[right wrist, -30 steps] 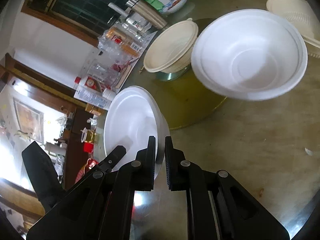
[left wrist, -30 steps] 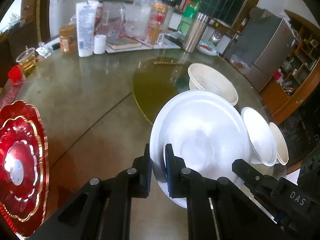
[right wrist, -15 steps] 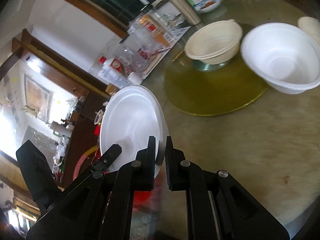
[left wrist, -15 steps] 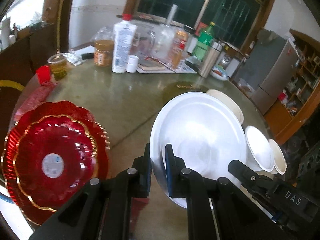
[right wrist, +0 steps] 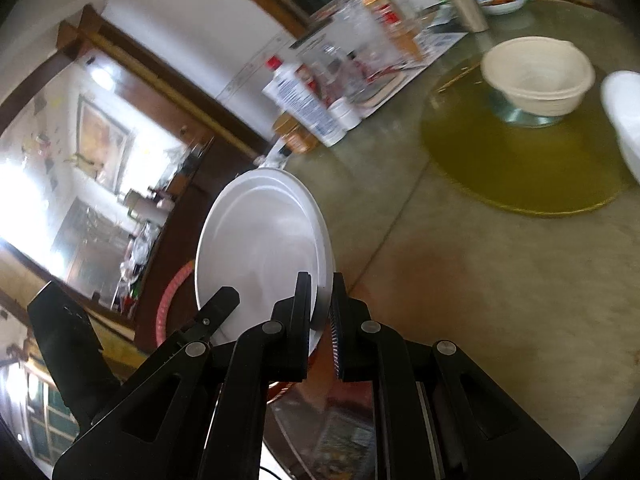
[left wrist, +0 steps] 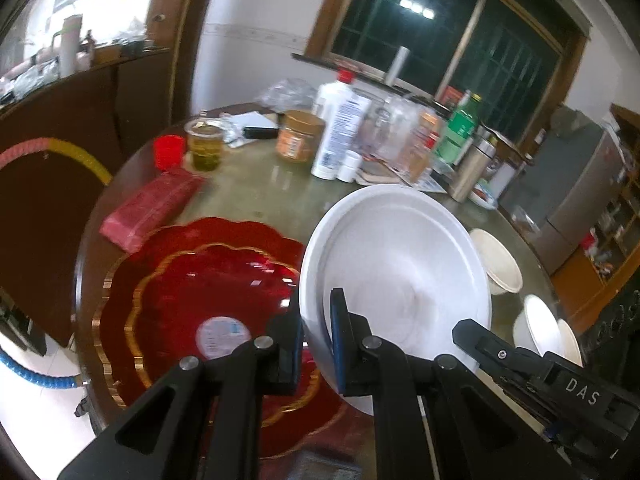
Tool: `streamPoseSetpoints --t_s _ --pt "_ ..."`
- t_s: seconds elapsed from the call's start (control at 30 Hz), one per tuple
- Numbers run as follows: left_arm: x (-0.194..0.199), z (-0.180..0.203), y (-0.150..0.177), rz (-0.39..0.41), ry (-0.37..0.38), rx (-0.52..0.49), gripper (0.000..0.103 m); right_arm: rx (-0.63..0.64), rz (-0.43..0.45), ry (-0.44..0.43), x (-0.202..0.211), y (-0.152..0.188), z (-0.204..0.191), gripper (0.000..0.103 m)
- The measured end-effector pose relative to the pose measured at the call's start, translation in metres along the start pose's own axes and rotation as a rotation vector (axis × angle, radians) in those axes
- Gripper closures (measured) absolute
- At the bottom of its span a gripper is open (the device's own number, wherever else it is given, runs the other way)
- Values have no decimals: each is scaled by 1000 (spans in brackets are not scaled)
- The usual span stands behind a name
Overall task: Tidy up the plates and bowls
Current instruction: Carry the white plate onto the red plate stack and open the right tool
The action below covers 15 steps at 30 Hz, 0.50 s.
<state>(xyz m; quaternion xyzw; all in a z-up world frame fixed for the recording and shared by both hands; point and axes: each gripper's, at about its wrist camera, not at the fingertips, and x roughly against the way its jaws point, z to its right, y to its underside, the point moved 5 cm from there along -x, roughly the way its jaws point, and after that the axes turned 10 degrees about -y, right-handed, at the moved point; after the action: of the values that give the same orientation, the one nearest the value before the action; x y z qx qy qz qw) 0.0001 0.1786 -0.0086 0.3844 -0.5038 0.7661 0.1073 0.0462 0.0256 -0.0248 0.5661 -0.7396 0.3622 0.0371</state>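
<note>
A large white plate (left wrist: 400, 272) is held tilted above the table by both grippers at opposite rims. In the left wrist view my left gripper (left wrist: 316, 332) is shut on its near rim, and the right gripper's fingers (left wrist: 500, 356) reach in at the lower right. The right wrist view shows the same white plate (right wrist: 260, 248) with my right gripper (right wrist: 320, 312) shut on its edge. Just left of and below the plate lies a stack of red scalloped plates (left wrist: 192, 288) with gold rims. A cream bowl (right wrist: 538, 76) and a white bowl (right wrist: 624, 120) sit on the yellow-green turntable (right wrist: 520, 168).
Bottles, jars and a steel flask (left wrist: 472, 172) crowd the table's far side. A red packet (left wrist: 152, 204), a red cup (left wrist: 170, 152) and a glass of tea (left wrist: 205, 148) stand beyond the red plates. More bowls (left wrist: 544, 328) lean at the right edge.
Both grippers have carried the white plate leftward across the table, away from the turntable bowls. The red plates have come into view beneath its left side.
</note>
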Motion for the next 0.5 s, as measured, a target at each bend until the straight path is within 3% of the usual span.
streamPoseSetpoints --t_s 0.23,0.5 --pt "2 -39 -4 6 -54 50 93 32 -78 -22 -36 14 -23 94" --pt "-13 -64 4 -49 -97 77 93 20 -158 -12 -65 26 -24 94"
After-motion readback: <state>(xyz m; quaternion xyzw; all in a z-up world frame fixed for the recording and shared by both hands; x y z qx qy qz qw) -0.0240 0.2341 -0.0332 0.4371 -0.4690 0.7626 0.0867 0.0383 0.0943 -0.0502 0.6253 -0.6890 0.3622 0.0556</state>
